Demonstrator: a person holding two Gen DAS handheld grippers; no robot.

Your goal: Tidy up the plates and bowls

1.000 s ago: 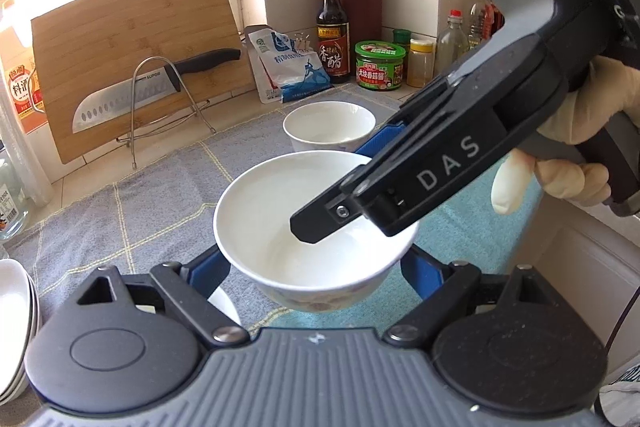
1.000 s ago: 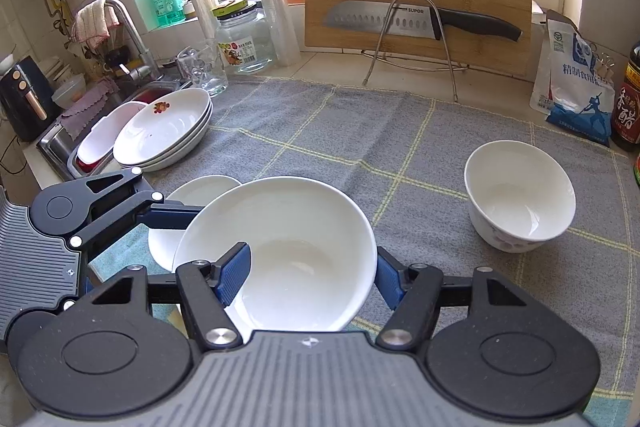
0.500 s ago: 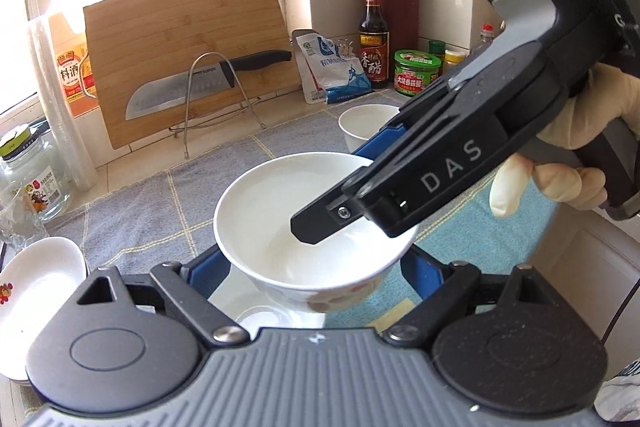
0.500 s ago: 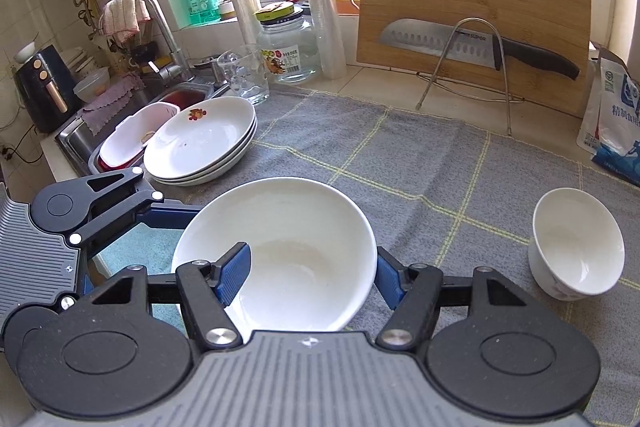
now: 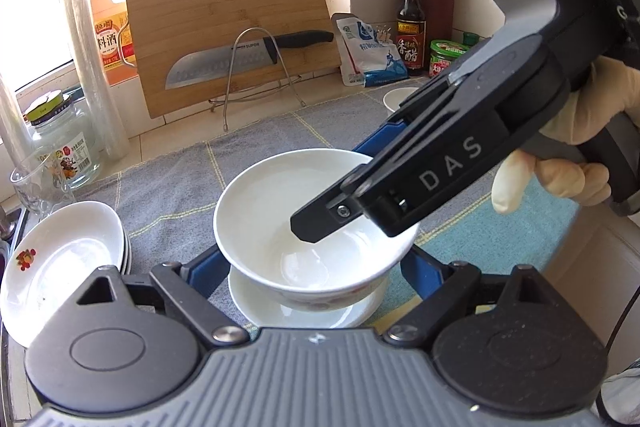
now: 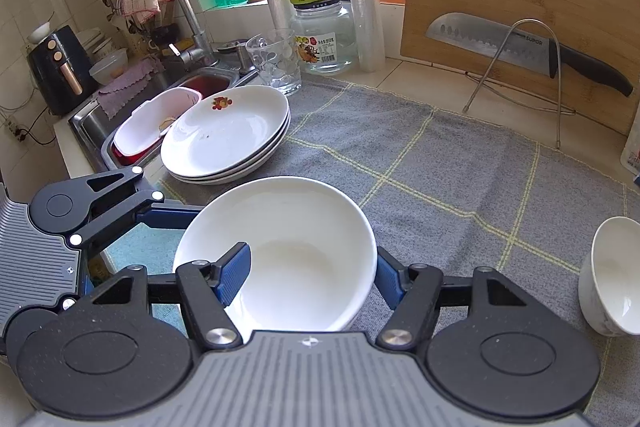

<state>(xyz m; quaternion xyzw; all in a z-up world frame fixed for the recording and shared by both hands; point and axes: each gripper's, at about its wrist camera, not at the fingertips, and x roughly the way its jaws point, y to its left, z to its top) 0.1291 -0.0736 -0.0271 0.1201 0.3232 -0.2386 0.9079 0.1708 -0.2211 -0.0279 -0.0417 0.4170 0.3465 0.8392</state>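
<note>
Both grippers are shut on one white bowl (image 5: 260, 211) (image 6: 304, 227), held over the cloth. My left gripper (image 5: 314, 267) clasps it from outside, a blue pad on each side. My right gripper (image 6: 310, 275) (image 5: 336, 191) straddles its wall, one finger inside and one outside. A small white dish (image 5: 280, 311) lies right under the bowl; whether they touch I cannot tell. A stack of white plates (image 5: 60, 259) (image 6: 224, 135) sits to the left by the sink. A second white bowl (image 6: 612, 275) (image 5: 400, 99) stands on the cloth to the right.
A grey checked cloth (image 6: 440, 163) covers the counter, with a teal cloth (image 5: 500, 227) at the near edge. At the back stand a cutting board (image 6: 520, 7), a knife on a wire rack (image 6: 500, 47), a glass jar (image 6: 324, 35) and a tumbler (image 6: 276, 63). The sink (image 6: 132, 107) lies at the left.
Both grippers have carried the bowl leftward along the counter. The plate stack has come closer and the second bowl has slid off to the right. Neither grip has changed.
</note>
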